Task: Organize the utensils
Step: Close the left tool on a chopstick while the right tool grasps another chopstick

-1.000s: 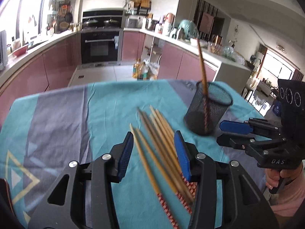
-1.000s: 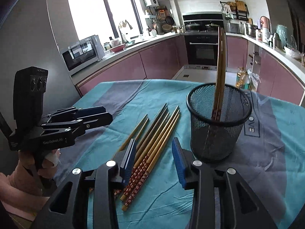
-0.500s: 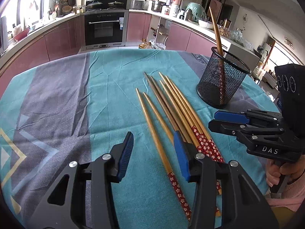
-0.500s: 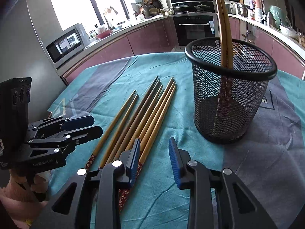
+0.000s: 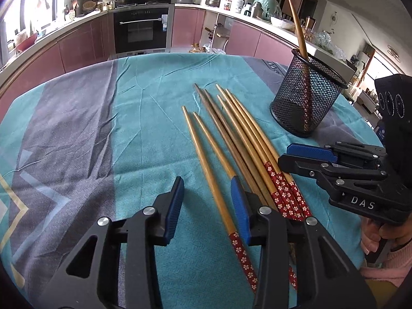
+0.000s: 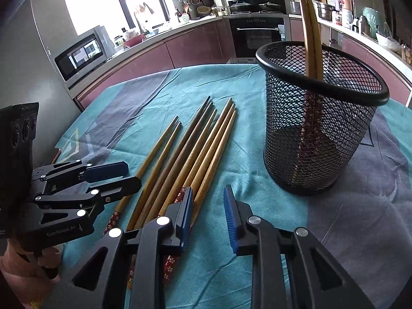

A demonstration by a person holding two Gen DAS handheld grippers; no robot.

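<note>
Both handheld units: black plastic left gripper (image 5: 206, 200) and right gripper (image 6: 207, 212), blue ribbed jaw pads, silver pivot screws, white "DAS" lettering, pink knit sleeve (image 5: 383, 265).

Chopsticks (image 5: 231, 139) flat on tablecloth (image 5: 128, 118); mesh cup (image 5: 306, 97) right, two inside

Daylit, bright overall. Main source is the big kitchen window (image 6: 103, 0), blown out to pure white in the right wrist view; same overexposure at the upper left edge of the left wrist view. Soft light, weak shadows: only a faint dark patch under the black wire-mesh cup (image 5: 306, 95) on the teal and grey cloth-covered worktop (image 5: 144, 118). Slight sheen on the black glass oven door (image 5: 143, 31). Strong fisheye bending, counters curve, black vignette in all corners. Focus sharp, no motion blur visible.
</note>
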